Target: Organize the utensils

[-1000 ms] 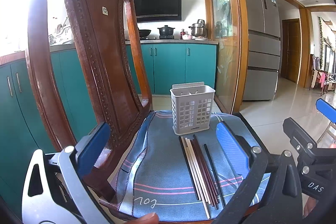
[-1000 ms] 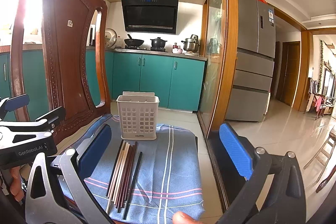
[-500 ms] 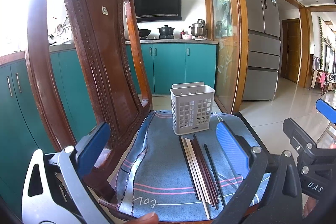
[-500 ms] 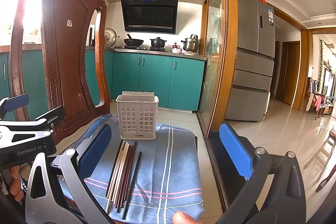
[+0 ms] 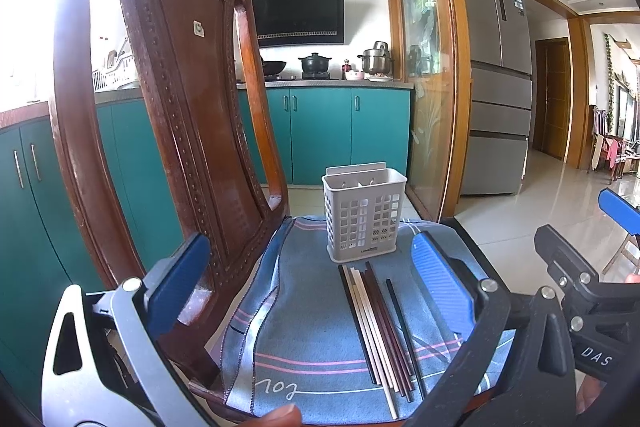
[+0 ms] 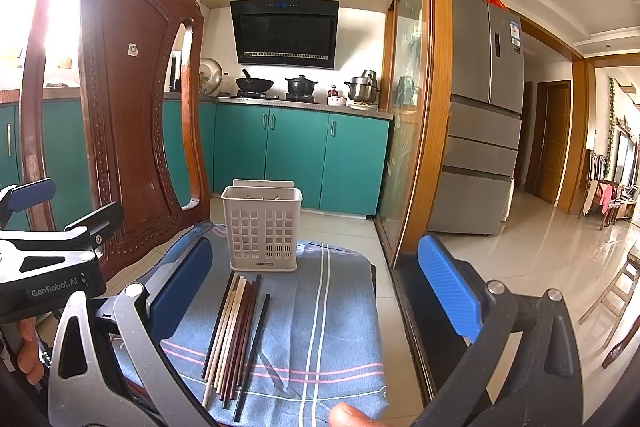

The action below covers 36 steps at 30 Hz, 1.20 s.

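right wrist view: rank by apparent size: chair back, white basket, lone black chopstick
1. Chair back, largest by far.
2. White basket.
3. Lone black chopstick: about as long as the basket is tall but far thinner; it lies nearer the camera, so length is unsure.

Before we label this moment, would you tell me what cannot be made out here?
- Holder inside: both views, hidden by its walls.
- Chopsticks count: both views, they overlap.
- Chair seat: both views, covered by blue cloth.
- Holder label: both views, too small to read.

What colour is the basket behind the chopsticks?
White basket, clearest in the right wrist view.
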Each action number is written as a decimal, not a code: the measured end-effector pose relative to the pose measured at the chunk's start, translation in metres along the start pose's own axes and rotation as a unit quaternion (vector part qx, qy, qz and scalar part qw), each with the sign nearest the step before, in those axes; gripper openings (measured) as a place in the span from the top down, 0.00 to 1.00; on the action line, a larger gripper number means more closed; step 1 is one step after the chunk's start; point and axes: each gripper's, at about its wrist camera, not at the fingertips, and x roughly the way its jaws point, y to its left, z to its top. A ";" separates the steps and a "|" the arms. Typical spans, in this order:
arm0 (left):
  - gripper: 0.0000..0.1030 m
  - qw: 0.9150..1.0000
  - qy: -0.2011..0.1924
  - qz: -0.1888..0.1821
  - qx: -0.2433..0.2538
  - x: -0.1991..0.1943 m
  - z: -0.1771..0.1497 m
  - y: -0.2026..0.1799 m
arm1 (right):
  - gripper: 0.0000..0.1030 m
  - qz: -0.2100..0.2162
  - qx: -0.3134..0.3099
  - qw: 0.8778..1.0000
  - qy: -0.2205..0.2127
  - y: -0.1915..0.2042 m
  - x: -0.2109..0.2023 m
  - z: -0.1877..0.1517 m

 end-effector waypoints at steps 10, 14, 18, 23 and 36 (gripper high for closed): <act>0.02 1.000 -0.001 -0.001 0.001 -0.001 0.000 0.000 | 0.02 0.001 0.000 1.000 -0.003 -0.001 -0.002 0.001; 0.02 1.000 -0.001 0.000 0.001 -0.001 0.000 -0.001 | 0.02 0.000 -0.001 1.000 -0.004 0.000 -0.002 0.001; 0.02 1.000 -0.001 0.000 0.001 -0.001 0.000 -0.001 | 0.02 0.001 -0.001 1.000 -0.004 0.001 -0.003 0.001; 0.02 1.000 0.000 0.002 0.001 -0.001 0.000 0.000 | 0.02 0.003 0.000 1.000 -0.004 0.002 -0.003 0.002; 0.02 1.000 0.001 0.005 0.002 0.001 0.001 0.002 | 0.02 0.003 0.006 1.000 -0.004 -0.001 -0.003 0.002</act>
